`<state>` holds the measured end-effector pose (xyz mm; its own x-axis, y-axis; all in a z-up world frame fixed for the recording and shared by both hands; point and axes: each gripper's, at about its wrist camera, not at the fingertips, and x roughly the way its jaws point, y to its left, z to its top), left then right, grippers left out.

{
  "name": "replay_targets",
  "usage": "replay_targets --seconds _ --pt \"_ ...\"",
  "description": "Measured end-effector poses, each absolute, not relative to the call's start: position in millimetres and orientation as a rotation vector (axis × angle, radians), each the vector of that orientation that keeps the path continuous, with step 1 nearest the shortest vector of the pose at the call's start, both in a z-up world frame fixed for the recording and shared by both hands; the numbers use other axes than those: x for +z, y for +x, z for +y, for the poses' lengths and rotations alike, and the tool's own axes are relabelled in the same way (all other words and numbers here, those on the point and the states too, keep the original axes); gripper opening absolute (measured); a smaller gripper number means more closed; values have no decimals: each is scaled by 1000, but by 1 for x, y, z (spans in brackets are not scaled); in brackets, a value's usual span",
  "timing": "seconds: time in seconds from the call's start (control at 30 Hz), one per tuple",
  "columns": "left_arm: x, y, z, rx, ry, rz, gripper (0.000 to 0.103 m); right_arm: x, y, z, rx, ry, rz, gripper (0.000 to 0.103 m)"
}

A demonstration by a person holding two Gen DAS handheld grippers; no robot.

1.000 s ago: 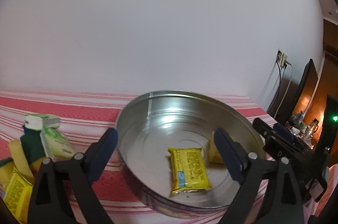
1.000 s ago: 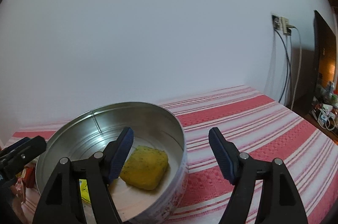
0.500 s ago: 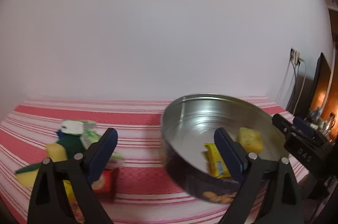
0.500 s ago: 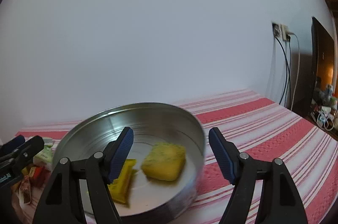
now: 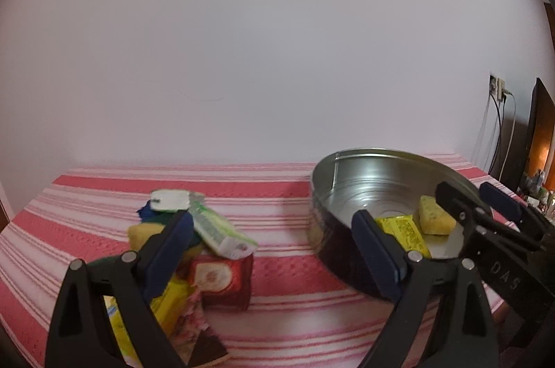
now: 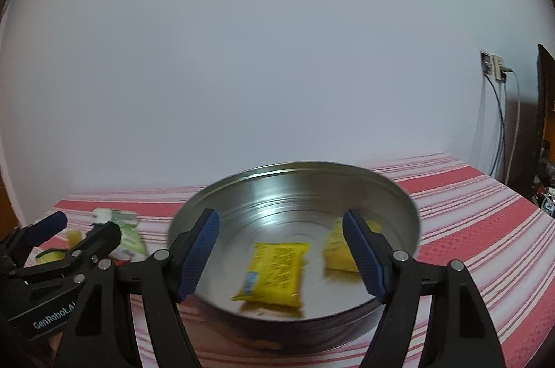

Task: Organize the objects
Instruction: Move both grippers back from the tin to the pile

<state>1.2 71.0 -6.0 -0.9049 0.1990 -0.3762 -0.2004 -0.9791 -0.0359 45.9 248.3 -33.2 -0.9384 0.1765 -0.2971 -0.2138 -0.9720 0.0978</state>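
Snack packets in a loose pile point(image 5: 194, 250) sit on the red-and-white striped cloth point(image 5: 277, 194), just left of the round metal tin point(image 5: 333, 187), and the left gripper point(image 5: 274, 253) now looks at that pile, where a second ago it was pointed down into the tin. Its jaws are spread wide with nothing between them, one blue pad over the heap and the other in front of the tin's near wall. To me that swing reads as a drop-off finished and the next pick being lined up. The right gripper point(image 6: 281, 250) has turned left too, so the tin now fills its view; its jaws are also wide apart and empty, hovering at the tin's near rim. Counting what lies inside the tin: two things, one yellow printed packet point(image 6: 274, 270) lying flat and one yellow sponge-like block point(image 5: 435, 218) beside it toward the right wall. Outside, I make out a red packet point(image 5: 222, 277), a green-and-white one point(image 5: 218, 229), a white-topped piece point(image 5: 171, 200) and several yellow ones (the heap overlaps too much for a firm total). So most of the sorting is still ahead.
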Motion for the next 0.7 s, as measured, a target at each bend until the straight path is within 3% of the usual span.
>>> replay_targets --seconds 0.53,0.7 --pt "-2 26 -59 2990 -699 -160 94 -34 43 173 3072 -489 150 76" --pt "-7 26 -75 2987 -735 -119 94 -37 33 153 3080 -548 135 76"
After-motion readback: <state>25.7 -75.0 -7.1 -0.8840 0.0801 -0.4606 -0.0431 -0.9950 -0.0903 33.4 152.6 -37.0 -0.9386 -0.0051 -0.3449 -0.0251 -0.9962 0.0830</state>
